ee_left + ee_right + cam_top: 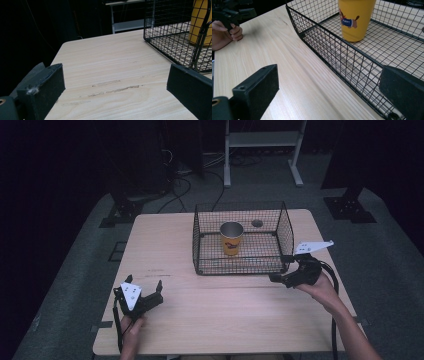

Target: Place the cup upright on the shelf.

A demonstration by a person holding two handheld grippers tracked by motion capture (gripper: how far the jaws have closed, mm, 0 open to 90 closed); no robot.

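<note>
The yellow cup [231,238] is stood upright inside the wire basket [200,251]. The right gripper [281,278] is held spread, apparently just beside the basket's near corner; the left gripper [142,296] is held spread, well apart.

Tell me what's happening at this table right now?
A person holds a gripper in each hand over a wooden table. A yellow cup stands upright inside a black wire basket. The right gripper sits at the basket's near right corner, jaws open and empty. The left gripper is near the table's front left, also open, apart from the basket.
</note>
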